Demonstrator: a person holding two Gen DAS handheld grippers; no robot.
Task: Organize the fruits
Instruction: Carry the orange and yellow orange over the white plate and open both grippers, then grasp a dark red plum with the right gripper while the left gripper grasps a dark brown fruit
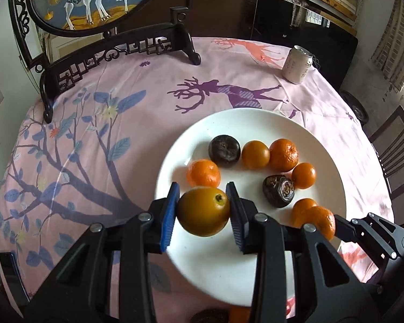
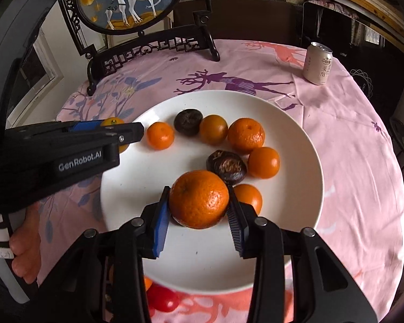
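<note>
A white plate (image 1: 210, 269) (image 2: 196, 263) on the pink tablecloth holds several tangerines, small orange fruits and two dark brown fruits (image 1: 224, 151) (image 2: 226, 166). My left gripper (image 1: 203, 196) is shut on a yellow-orange fruit (image 1: 203, 211) above the plate's left part; it shows from the side in the right wrist view (image 2: 132, 132). My right gripper (image 2: 199, 196) is shut on a large tangerine (image 2: 199, 199) above the plate's near middle; that tangerine shows in the left wrist view (image 1: 319, 219) at the right.
A beige drink can (image 1: 299, 64) (image 2: 317, 63) stands at the back right. A dark carved stand with a round deer painting (image 1: 115, 51) (image 2: 132, 2) stands at the back left. Red fruits (image 2: 161, 297) lie near the plate's front edge. Chairs stand at the right.
</note>
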